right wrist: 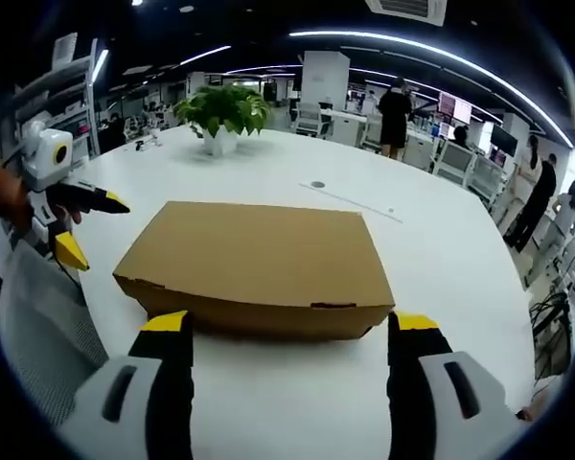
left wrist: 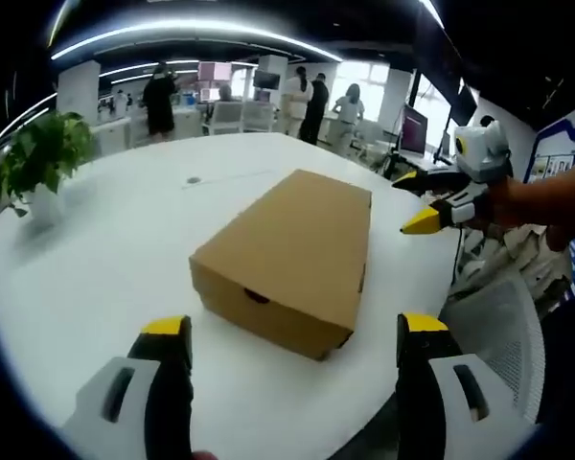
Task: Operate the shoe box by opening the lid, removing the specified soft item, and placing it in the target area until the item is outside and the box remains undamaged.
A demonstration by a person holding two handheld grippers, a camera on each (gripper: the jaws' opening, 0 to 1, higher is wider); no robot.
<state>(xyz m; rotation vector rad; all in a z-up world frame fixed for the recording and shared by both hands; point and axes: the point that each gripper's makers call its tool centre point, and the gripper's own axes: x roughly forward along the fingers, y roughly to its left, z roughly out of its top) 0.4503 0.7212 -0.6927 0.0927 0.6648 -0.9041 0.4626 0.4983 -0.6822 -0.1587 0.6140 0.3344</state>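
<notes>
A plain brown cardboard shoe box (left wrist: 292, 256) lies flat on the white table (left wrist: 105, 259) with its lid down. My left gripper (left wrist: 295, 331) is open, its yellow-tipped jaws standing just short of the box's near corner. In the left gripper view the right gripper (left wrist: 431, 203) comes in from the right, open, beside the box's far side. In the right gripper view the box (right wrist: 259, 264) lies right ahead of my open right gripper (right wrist: 292, 326). There the left gripper (right wrist: 81, 225) is at the left, held by a hand, its jaws apart.
A potted green plant (right wrist: 220, 113) stands at the table's far side, also the plant (left wrist: 40, 158) at the left. A mesh chair back (left wrist: 494, 335) sits by the table's edge. Several people (left wrist: 160, 96) stand among desks and monitors beyond the table.
</notes>
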